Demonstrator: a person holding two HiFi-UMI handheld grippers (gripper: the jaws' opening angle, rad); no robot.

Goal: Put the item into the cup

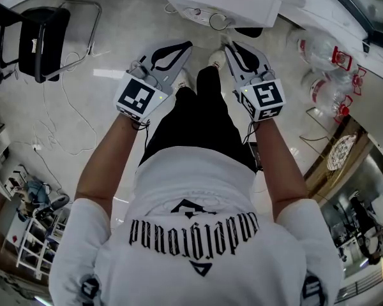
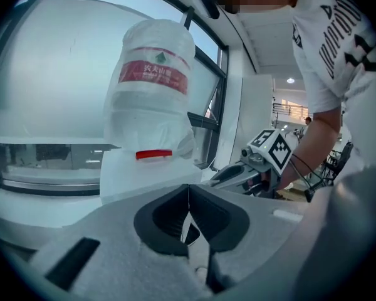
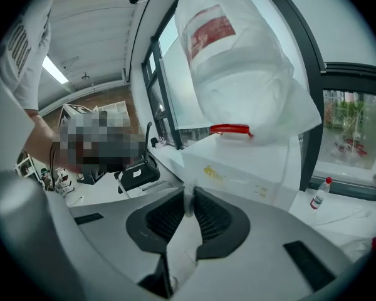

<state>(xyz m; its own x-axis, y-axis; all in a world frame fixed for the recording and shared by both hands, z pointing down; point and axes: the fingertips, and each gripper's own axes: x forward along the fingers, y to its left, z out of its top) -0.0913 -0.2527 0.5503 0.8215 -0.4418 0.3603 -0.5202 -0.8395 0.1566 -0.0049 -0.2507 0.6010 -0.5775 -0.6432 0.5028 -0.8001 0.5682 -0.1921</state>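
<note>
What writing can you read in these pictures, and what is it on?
"underground", black gothic print seen upside down, on the person's white T-shirt.
White characters on the red label of the big clear water bottle: too blurred to read.
Yellow mark on the white box under it: too small to read.

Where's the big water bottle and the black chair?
water bottle (image 2: 153, 71), left gripper view, on its red label.
black chair (image 1: 43, 40), head view, on its black padded part.
</note>
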